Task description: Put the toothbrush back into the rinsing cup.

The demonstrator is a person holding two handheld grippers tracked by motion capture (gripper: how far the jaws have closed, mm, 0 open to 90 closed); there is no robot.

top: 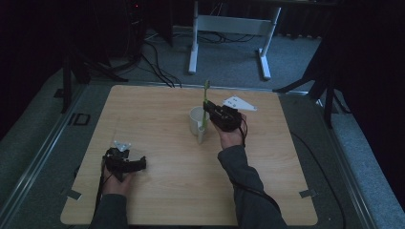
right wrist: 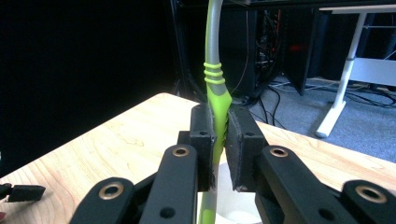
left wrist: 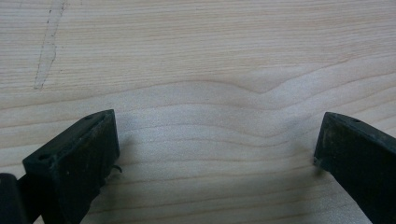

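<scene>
While the right gripper (right wrist: 219, 140) pinches the green toothbrush (right wrist: 217, 100) upright, its lower end hangs at the white mug (top: 196, 119) rim, table centre; pickup looks done, drop-in and release left; left gripper (left wrist: 215, 154) rests spread wide at 7 o'clock.

Dim room. Wooden table (top: 157, 124) centre, on grey carpet (top: 296, 52). Far: white desk frame (top: 229, 28), black cables (top: 157, 67) on floor. Dark curtains (top: 367, 57) left and right.
</scene>
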